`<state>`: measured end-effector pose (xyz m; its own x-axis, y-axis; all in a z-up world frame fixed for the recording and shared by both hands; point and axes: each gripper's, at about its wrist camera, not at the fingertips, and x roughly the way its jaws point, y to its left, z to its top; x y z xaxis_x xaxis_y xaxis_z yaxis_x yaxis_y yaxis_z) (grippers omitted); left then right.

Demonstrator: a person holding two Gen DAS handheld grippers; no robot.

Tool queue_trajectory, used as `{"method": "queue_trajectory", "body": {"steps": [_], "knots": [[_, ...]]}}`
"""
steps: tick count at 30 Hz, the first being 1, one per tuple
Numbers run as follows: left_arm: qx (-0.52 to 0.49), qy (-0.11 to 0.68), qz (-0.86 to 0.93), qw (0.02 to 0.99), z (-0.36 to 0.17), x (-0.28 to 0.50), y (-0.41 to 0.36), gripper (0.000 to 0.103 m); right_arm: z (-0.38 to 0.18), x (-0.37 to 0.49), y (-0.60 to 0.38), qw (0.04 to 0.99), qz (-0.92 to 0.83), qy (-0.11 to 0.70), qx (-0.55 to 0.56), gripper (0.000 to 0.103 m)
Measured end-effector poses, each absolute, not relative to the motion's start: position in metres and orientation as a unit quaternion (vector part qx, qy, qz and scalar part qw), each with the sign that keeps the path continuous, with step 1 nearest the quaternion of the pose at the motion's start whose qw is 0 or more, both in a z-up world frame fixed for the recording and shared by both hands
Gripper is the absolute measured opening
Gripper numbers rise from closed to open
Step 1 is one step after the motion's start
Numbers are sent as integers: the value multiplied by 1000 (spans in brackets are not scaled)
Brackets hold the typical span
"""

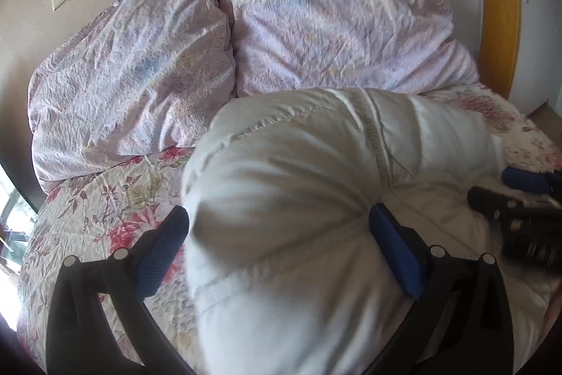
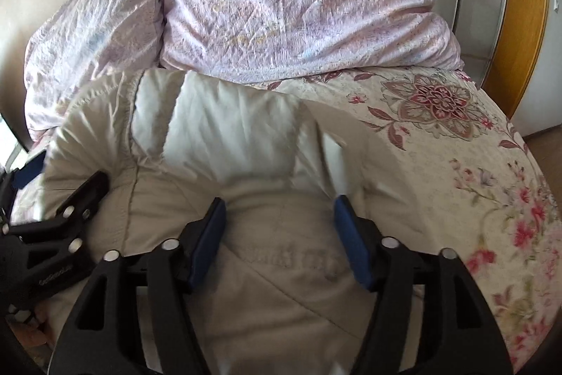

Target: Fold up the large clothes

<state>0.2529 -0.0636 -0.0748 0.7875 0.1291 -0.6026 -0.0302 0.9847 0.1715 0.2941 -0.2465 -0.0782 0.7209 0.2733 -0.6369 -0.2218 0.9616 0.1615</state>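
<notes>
Floral bedspread [image 2: 439,143] covers bed; two lilac pillows [image 1: 337,23] at head. One cream-white padded garment [image 1: 298,199], puffy, stitched seams, bunched on bed before me. My left tongs [image 1: 277,224] spread wide astride it; right tongs [image 2: 279,217] wide too, nothing gripped.

Left gripper [image 1: 277,227], black angular frame, blue textured pads [image 1: 395,250], round silver screw heads, right gripper [image 2: 279,232], matching black frame with triangular cut-outs, blue pads [image 2: 353,246] (small pale lettering, illegible, on one arm)
</notes>
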Motion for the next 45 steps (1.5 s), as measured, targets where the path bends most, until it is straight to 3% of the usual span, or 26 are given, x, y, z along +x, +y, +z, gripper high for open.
{"method": "queue_trajectory", "body": {"steps": [1, 2, 7, 14, 20, 28, 31, 45], "knots": [[67, 320, 29, 945, -70, 244, -59, 101, -70, 288, -254, 928, 137, 344, 46, 94], [53, 319, 10, 946, -65, 233, -52, 101, -61, 282, -264, 930, 142, 334, 57, 102], [-28, 356, -67, 932, -58, 213, -12, 101, -45, 273, -331, 906, 185, 347, 155, 102], [-148, 391, -123, 900, -80, 217, 22, 101, -112, 314, -367, 784, 247, 478, 309, 102], [-148, 404, -148, 890, -86, 219, 15, 101, -133, 332, -348, 738, 281, 519, 326, 102], [-224, 416, -187, 861, -103, 227, 31, 101, -140, 340, -317, 688, 356, 553, 306, 102], [-224, 420, -201, 856, -104, 227, 35, 101, -132, 334, -301, 708, 365, 547, 260, 102], [-291, 422, -214, 832, -123, 233, 43, 101, -141, 333, -307, 703, 368, 537, 286, 102]]}}
